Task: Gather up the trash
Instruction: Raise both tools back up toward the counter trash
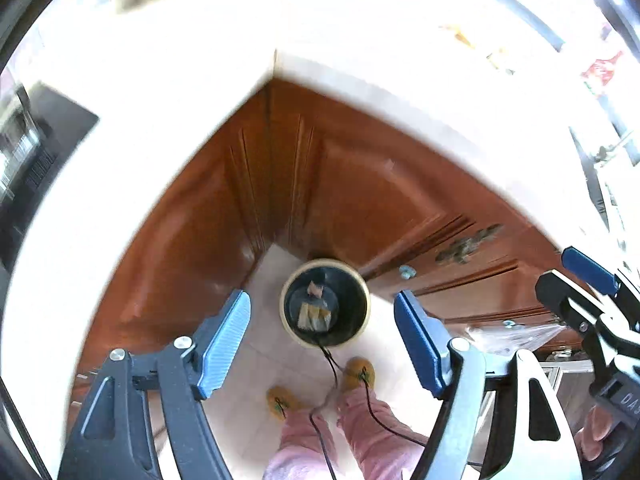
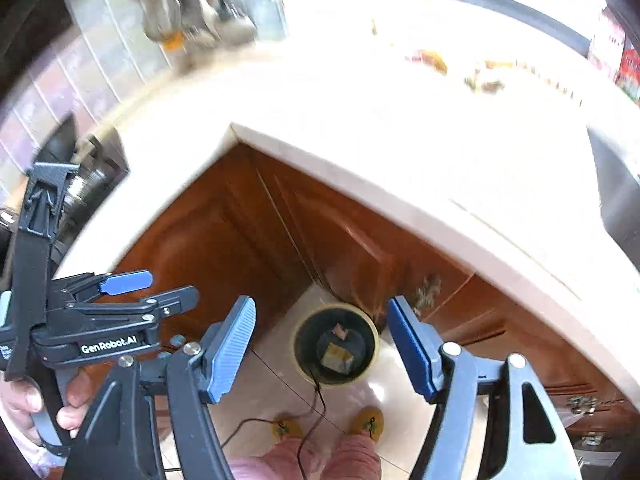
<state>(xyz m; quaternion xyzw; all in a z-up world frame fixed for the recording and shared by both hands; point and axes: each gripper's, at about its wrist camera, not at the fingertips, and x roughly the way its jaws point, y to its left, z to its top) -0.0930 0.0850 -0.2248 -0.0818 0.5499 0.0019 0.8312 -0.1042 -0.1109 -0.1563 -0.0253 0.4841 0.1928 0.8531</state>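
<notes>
Both tongs hang open and hold nothing. The left tongs (image 1: 322,332) and the right tongs (image 2: 322,344) sit high over the floor, side by side. The round trash bin (image 1: 325,307) stands straight below them, in the corner of the brown cupboards (image 1: 224,200), just beyond the yellow slippers (image 1: 359,373). Some trash (image 1: 314,316) lies inside it. More bits (image 2: 486,78) wait far right on the white worktop (image 2: 400,128), nearer the right tongs, I think.

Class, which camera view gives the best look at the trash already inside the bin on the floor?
The left wrist view: the bin sits centred and fairly sharp, with scraps clear on its dark bottom. The right wrist view shows the same bin with its scraps, slightly blurrier.
</notes>
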